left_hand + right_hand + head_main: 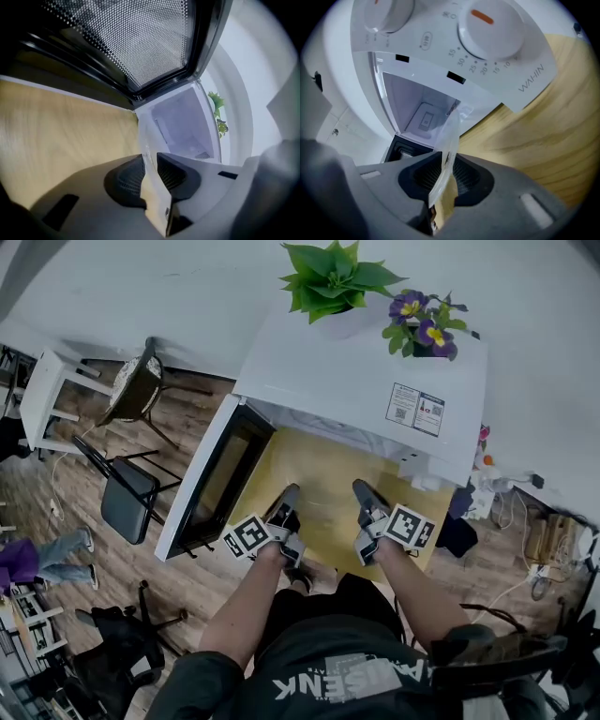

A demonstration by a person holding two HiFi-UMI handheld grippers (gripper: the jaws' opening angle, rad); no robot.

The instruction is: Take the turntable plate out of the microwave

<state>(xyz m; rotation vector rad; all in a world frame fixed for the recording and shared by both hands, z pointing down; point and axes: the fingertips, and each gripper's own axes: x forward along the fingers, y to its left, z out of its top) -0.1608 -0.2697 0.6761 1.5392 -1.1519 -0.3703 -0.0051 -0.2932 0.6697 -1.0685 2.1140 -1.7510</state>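
Head view: the left tongs and right tongs are being held side by side, lower centre, over the yellow desk, in front of the open microwave.

Left gripper view: the clear turntable plate is being clamped by its rim, bottom centre, in front of the cavity.

Right gripper view: its other edge is being clamped likewise.

Head view steeply down over the microwave; both gripper views close in, apparently toward its cavity.

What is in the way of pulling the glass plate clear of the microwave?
Nothing visible. The door is swung wide open, and the left gripper and right gripper each clamp the glass plate over the yellow table.
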